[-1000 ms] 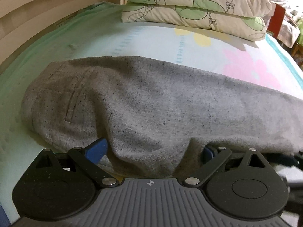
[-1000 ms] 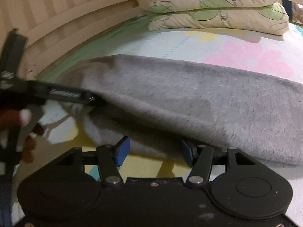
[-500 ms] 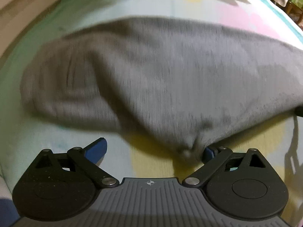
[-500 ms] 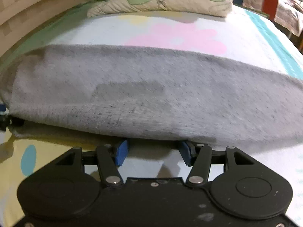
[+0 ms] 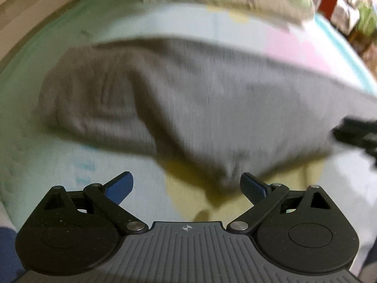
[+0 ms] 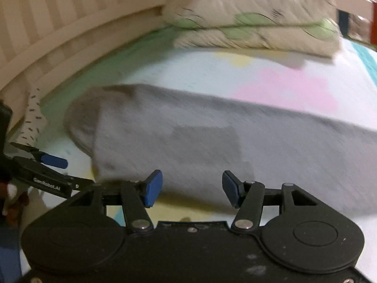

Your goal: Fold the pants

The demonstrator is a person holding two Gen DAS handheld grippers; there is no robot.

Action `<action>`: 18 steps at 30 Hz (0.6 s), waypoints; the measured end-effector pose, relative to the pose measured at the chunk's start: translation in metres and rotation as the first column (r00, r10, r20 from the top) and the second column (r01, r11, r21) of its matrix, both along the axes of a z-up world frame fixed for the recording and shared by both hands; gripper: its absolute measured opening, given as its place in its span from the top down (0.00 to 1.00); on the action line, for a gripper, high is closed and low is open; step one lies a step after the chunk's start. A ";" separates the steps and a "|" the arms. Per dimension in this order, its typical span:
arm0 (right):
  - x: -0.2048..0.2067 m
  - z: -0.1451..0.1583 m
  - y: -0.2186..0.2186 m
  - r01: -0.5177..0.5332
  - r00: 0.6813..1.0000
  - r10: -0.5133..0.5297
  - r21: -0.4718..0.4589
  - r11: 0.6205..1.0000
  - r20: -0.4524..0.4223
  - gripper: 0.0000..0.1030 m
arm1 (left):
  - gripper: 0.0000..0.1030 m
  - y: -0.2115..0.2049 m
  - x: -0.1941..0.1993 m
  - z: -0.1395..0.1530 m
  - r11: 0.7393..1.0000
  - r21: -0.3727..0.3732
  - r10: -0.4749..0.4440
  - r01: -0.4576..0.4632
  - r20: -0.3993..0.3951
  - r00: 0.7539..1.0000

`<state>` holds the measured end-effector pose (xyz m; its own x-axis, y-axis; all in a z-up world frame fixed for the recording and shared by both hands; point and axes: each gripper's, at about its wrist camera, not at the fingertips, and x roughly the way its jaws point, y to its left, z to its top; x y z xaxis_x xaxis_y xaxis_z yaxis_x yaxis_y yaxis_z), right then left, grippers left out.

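The grey pants [image 5: 188, 99] lie folded lengthwise across the bed [image 5: 59, 165], stretching from left to right, with 2 pillows [image 6: 254, 23] stacked at the far end by the headboard [image 6: 59, 23]. The left gripper [image 5: 186, 186] has its jaws spread wide; a bunched near corner of the pants sits just inside its right finger, though blur hides whether they touch. The right gripper [image 6: 192, 188] has its jaws about half apart and has just been closing them, nothing between them, the pants' near edge lying just beyond the blue pads [image 6: 153, 187].
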<state>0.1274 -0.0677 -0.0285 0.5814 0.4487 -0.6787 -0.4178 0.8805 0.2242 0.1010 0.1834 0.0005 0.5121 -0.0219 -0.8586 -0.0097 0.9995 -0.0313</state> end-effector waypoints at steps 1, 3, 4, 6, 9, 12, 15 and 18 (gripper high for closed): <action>0.005 -0.001 0.008 -0.014 1.000 0.014 0.008 1.000 0.011 0.47 | 0.04 0.000 0.004 0.004 1.000 -0.003 0.010 -0.010 0.019 1.000; 0.017 -0.003 0.029 -0.037 0.999 0.037 0.013 0.999 0.012 0.52 | 0.04 0.004 0.015 0.006 0.999 -0.010 0.032 -0.032 0.042 0.999; 0.021 -0.005 0.035 -0.046 0.999 0.046 0.012 0.999 0.007 0.54 | 0.04 0.006 0.021 0.006 0.999 -0.020 0.043 -0.042 0.059 0.997; 0.027 -0.012 0.048 -0.056 0.998 0.056 0.002 0.998 -0.001 0.56 | 0.04 0.008 0.033 -0.001 0.997 -0.043 0.071 -0.068 0.071 0.995; 0.032 -0.031 0.061 -0.069 0.997 0.067 -0.029 0.997 -0.041 0.56 | 0.04 0.012 0.042 -0.025 0.996 -0.053 0.065 -0.066 -0.021 0.998; 0.022 -0.053 0.073 -0.118 0.988 0.108 -0.091 0.989 -0.107 0.56 | 0.00 0.006 0.032 -0.048 0.999 -0.035 -0.037 0.035 -0.080 0.996; 0.005 -0.053 0.078 -0.177 0.984 0.175 -0.168 0.970 -0.029 0.54 | 0.01 0.018 0.026 -0.040 0.994 -0.108 -0.019 0.011 -0.067 0.998; 0.008 -0.050 0.078 -0.174 0.985 0.169 -0.157 0.972 -0.046 0.53 | 0.01 0.041 0.023 -0.033 0.987 -0.143 0.074 -0.077 -0.028 0.997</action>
